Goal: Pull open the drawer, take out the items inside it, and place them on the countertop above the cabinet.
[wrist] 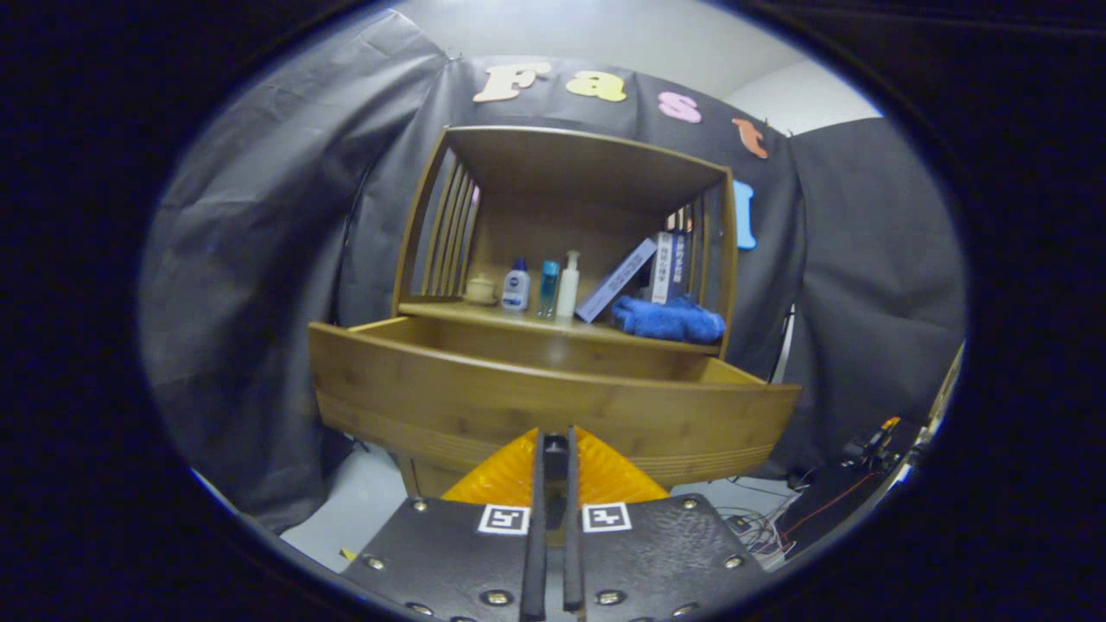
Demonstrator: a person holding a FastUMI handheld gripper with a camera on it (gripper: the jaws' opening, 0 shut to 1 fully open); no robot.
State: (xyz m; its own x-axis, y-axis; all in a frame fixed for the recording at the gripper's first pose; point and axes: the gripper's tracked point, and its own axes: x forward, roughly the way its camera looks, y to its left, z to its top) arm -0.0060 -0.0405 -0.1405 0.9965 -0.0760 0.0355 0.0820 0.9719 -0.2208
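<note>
Your claw (553, 436) is pinched nearly closed against the front panel of the wooden drawer (553, 402), which stands pulled out below the tabletop (553, 324). Opening looks done; next, release, lift over the front and look inside, since its contents are hidden.

Handheld two-finger gripper (553, 441): two flat, dark, speckled carriage plates side by side, each edged with round bright screw heads. Each plate carries one square black-and-white fiducial marker (504, 518) at its inner front corner. Two thin upright fingers (538, 484) run forward between the plates, close together with only a narrow slit between them, flanked by ribbed, fan-shaped pieces.
</note>
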